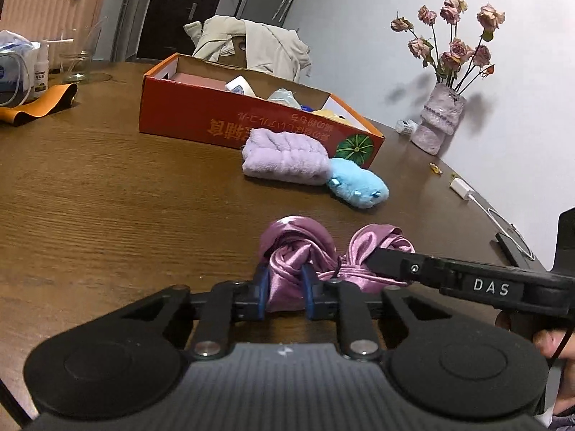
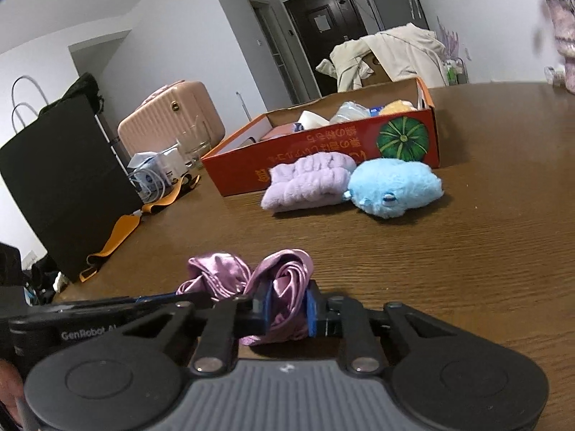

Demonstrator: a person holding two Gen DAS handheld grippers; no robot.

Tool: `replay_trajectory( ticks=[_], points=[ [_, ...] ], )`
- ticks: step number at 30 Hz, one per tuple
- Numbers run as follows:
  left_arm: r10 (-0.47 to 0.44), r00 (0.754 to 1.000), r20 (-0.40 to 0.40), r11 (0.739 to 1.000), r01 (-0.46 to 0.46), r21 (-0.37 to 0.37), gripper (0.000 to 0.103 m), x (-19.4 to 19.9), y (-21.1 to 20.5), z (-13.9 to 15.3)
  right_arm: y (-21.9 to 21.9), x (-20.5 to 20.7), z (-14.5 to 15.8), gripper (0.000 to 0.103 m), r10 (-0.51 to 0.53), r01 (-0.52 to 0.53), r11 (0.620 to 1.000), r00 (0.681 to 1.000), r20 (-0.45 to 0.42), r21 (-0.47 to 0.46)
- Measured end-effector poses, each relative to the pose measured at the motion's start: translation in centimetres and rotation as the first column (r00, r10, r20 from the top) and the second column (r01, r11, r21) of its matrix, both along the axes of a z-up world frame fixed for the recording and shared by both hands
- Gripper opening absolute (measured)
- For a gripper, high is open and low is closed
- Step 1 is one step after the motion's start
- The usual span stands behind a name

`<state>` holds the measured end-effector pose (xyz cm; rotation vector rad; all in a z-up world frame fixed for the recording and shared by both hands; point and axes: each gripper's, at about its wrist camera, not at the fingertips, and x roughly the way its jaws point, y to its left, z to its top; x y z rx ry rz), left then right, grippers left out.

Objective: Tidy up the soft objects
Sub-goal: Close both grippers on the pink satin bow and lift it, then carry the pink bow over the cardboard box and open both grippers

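Now both my hand-held grippers are clamped on the same thing; the left hand-held gripper (image 1: 285, 289) pinches one end of the pink satin scrunchie (image 1: 305, 251), and the right hand-held gripper (image 2: 287, 309) pinches the other end. No earlier view is given, so I say only that the blue pads (image 1: 308, 287) press into the cloth on both sides. The scrunchie lies on the desk (image 1: 107, 186) directly in front of both hands, with its long axis running from one gripper to the other; neither hand is nearer. I judge that the next move goes toward the orange cardboard box (image 1: 201, 115), which stands farther away, beyond two other soft things.

Counted: one satin scrunchie; one lilac fluffy headband (image 1: 284, 156) and one light blue plush toy (image 1: 357, 183), touching each other just beside the box wall; one box, already with some items inside; one vase of dried roses (image 1: 440, 118) well apart at the right.
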<state>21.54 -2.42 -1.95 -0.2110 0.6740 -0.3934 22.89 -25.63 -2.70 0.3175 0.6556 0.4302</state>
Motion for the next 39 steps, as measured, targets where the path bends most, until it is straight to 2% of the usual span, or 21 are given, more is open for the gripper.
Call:
replay_trajectory(
  ticks=[3, 8, 11, 16, 19, 22, 25, 29, 33, 34, 37, 38, 39],
  points=[
    [-0.012, 1.000, 0.022, 1.000, 0.012, -0.013, 0.018, -0.4, 0.0, 1.1, 0.5, -0.6, 1.1, 0.017, 0.000, 0.001, 0.999, 1.000, 0.029, -0.047],
    [-0.034, 0.990, 0.137, 0.999, 0.038, -0.027, 0.018, 1.0, 0.4, 5.4, 0.6, 0.1, 5.3, 0.017, 0.023, -0.009, 0.996, 0.988, 0.151, -0.088],
    [-0.036, 0.980, 0.194, 0.998, 0.043, -0.034, 0.018, 3.5, 0.9, 7.9, 0.2, 2.7, 8.1, 0.017, 0.043, -0.027, 0.997, 0.976, 0.213, -0.078],
    [-0.009, 0.971, 0.240, 1.000, 0.015, -0.023, 0.018, 9.5, 1.5, 10.6, 0.7, 9.1, 10.6, 0.017, 0.075, -0.057, 0.995, 0.964, 0.256, -0.078],
    [-0.004, 0.978, 0.206, 1.000, 0.006, -0.010, 0.018, 14.7, 1.6, 10.8, 1.2, 14.4, 10.7, 0.017, 0.075, -0.058, 0.995, 0.970, 0.229, -0.082],
    [0.005, 0.990, 0.141, 1.000, -0.007, 0.012, 0.018, 19.4, 1.8, 9.8, 1.8, 19.6, 9.7, 0.017, 0.075, -0.064, 0.995, 0.985, 0.156, -0.072],
    [0.024, 0.995, 0.100, 0.998, -0.029, 0.049, 0.018, 21.9, 2.5, 8.3, 2.9, 22.8, 8.0, 0.017, 0.098, -0.092, 0.994, 0.990, 0.100, -0.066],
    [0.056, 0.992, 0.112, 0.987, -0.072, 0.143, 0.020, 22.3, 4.1, 6.3, 5.2, 25.5, 5.5, 0.017, 0.155, -0.153, 0.987, 0.987, 0.034, -0.043],
    [0.062, 0.984, 0.166, 0.973, -0.096, 0.210, 0.043, 21.4, 5.0, 6.0, 8.1, 26.2, 3.8, 0.023, 0.195, -0.194, 0.979, 0.981, -0.006, -0.067],
    [0.044, 0.983, 0.179, 0.972, -0.084, 0.219, 0.043, 21.0, 5.0, 6.0, 8.6, 26.4, 3.5, 0.029, 0.201, -0.202, 0.977, 0.979, -0.020, -0.073],
    [0.016, 0.987, 0.163, 0.974, -0.052, 0.219, 0.040, 20.8, 4.8, 5.8, 9.4, 26.6, 3.0, 0.030, 0.201, -0.205, 0.974, 0.979, -0.042, -0.102],
    [0.017, 0.989, 0.144, 0.974, -0.049, 0.222, 0.030, 20.9, 4.7, 5.5, 9.5, 26.5, 2.8, 0.029, 0.202, -0.207, 0.973, 0.978, -0.052, -0.100],
    [0.013, 0.993, 0.113, 0.974, -0.038, 0.224, 0.025, 21.1, 4.6, 5.2, 9.5, 26.4, 2.7, 0.029, 0.203, -0.208, 0.974, 0.978, -0.057, -0.092]
  ],
)
